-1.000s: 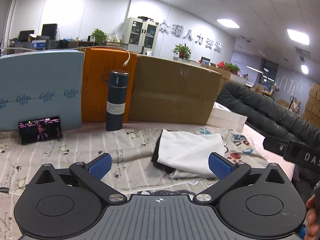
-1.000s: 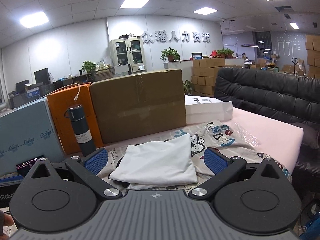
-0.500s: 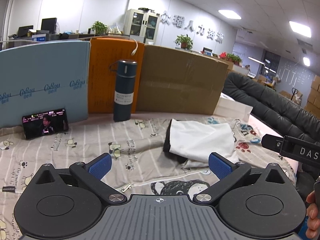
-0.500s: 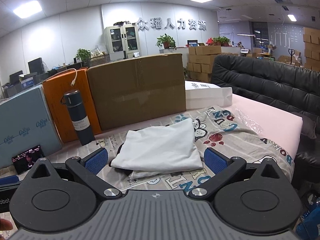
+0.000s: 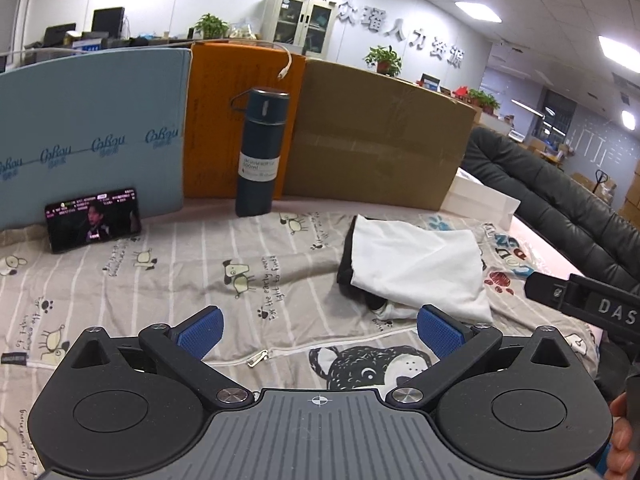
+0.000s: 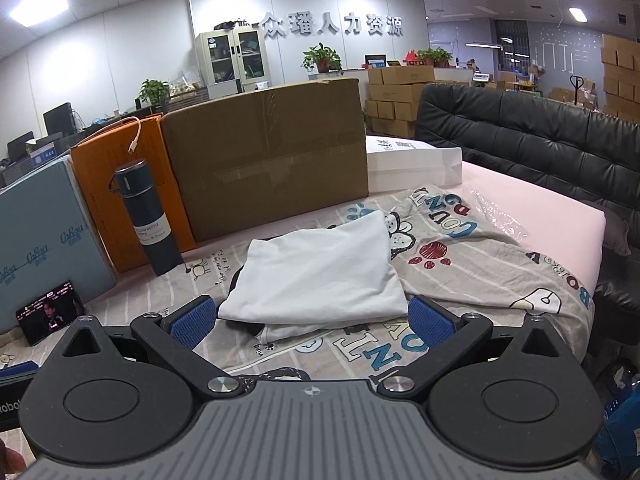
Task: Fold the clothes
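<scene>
left wrist view: left tongs [image 5: 319, 330] gape apart, empty, above the printed sheet [image 5: 200, 276]; right tongs [image 6: 313, 319] likewise spread before the folded white garment [image 6: 320, 276].

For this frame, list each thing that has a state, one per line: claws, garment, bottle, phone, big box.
Left claw: open, empty, above the sheet.
Right claw: open, empty, short of the garment.
White garment: folded, lying flat on the sheet, dark cloth under it.
Bottle: upright, lid on.
Phone: screen on, propped against the blue box.
Brown box: closed, taped.

Pink bed [image 6: 560, 208] (perhaps foam) under cartoon sheet [image 5: 200, 280]
</scene>
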### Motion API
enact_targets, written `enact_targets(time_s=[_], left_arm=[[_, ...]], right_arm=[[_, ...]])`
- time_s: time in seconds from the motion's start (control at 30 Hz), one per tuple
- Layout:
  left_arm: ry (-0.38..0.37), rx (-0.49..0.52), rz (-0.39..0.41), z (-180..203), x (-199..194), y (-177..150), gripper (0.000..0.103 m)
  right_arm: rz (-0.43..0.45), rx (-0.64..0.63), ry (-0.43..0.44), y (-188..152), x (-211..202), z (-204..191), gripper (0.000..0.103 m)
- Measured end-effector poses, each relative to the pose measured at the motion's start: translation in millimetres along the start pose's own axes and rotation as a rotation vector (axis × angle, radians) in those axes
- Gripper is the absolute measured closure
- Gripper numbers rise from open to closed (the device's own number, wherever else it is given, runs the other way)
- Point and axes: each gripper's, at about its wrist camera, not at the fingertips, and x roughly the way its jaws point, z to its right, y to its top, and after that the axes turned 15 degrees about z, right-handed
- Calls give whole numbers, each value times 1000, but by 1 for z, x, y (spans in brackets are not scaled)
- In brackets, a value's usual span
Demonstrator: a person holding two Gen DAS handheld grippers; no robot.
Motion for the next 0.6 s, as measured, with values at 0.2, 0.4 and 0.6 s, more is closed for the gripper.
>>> enact_targets(time_s=[0.2,0.4,0.6], left_arm=[[3,-3,-7,-6,9,1,0],[1,2,-21,-9,16,1,0],[-5,9,-40,-13,24,-1,0]], right_arm=[[-14,-10,16,0,10,-6,0],[-27,-10,21,0,22,-10,0],[-49,-15,32,-3,33,-14,0]])
